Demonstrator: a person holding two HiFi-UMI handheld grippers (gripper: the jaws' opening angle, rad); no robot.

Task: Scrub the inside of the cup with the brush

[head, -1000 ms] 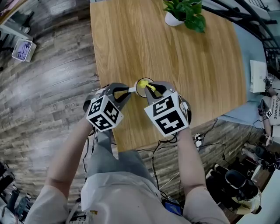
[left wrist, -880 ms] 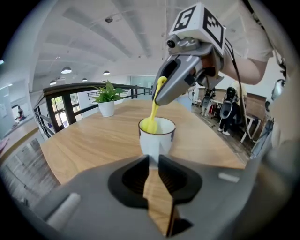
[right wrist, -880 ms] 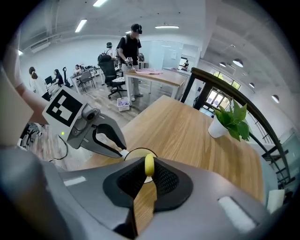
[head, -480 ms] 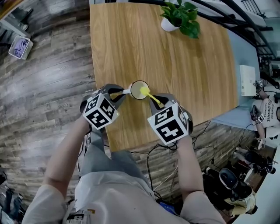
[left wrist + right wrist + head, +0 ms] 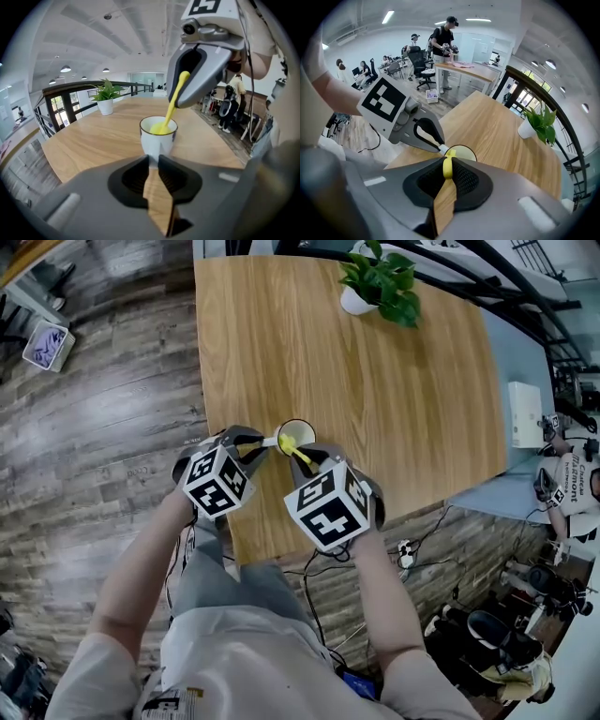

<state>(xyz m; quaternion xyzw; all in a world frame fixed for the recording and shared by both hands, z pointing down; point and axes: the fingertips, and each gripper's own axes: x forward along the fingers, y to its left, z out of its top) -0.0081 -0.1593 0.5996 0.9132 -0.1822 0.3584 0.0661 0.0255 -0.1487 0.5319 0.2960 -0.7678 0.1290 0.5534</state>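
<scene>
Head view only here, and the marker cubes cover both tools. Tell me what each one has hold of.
Observer: In the left gripper view, the left tool is shut on the cup's white handle.
Operator: Now the right one.
Observer: In the right gripper view, the right tool pinches the yellow brush by its handle.
Operator: Report the brush head.
Observer: From the left gripper view, the shaft slants down from the right tool and the yellow head sits below the cup's rim.

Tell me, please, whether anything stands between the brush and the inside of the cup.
Nothing visible does. The cup is open-topped and the brush, held in the right gripper, dips into it; the left gripper grips the handle at the side, clear of the opening.
</scene>
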